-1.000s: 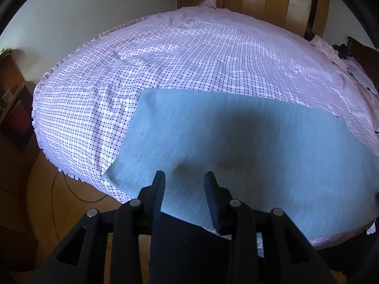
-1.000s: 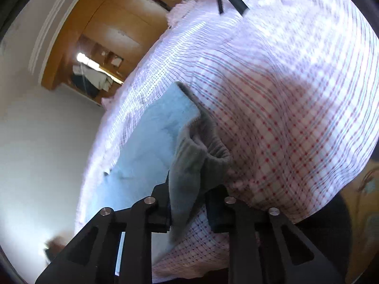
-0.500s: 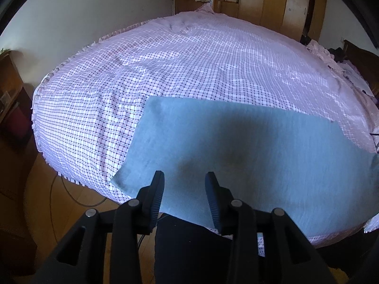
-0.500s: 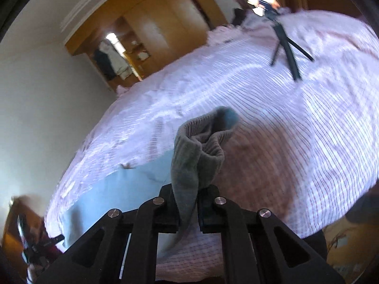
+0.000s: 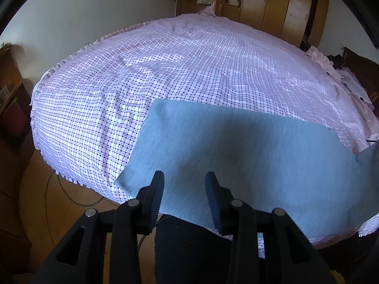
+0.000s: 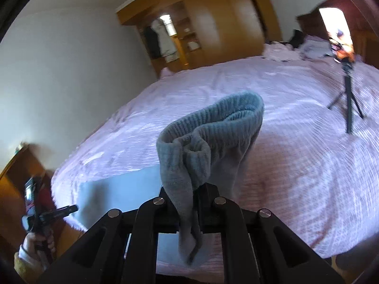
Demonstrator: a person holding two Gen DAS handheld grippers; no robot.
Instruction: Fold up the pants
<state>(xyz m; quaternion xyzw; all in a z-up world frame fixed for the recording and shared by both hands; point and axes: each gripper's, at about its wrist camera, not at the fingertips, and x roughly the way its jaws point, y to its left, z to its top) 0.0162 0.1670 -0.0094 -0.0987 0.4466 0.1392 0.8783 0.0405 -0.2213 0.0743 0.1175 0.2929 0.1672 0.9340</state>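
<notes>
Blue pants [image 5: 248,156] are lying flat across the lower centre of the checked bedspread [image 5: 189,71], ribbed end bunching up mid-frame, right gripper [image 6: 193,190] pinching it tight. Left gripper [image 5: 184,189] is hanging over the near edge, jaws spread, gripping nothing. Tripod [image 6: 348,99] is standing upper right.

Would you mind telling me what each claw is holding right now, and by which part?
The right claw is shut on the grey-blue pants, pinching the ribbed waistband end. The left claw is open above the flat pants and holds nothing.
</notes>
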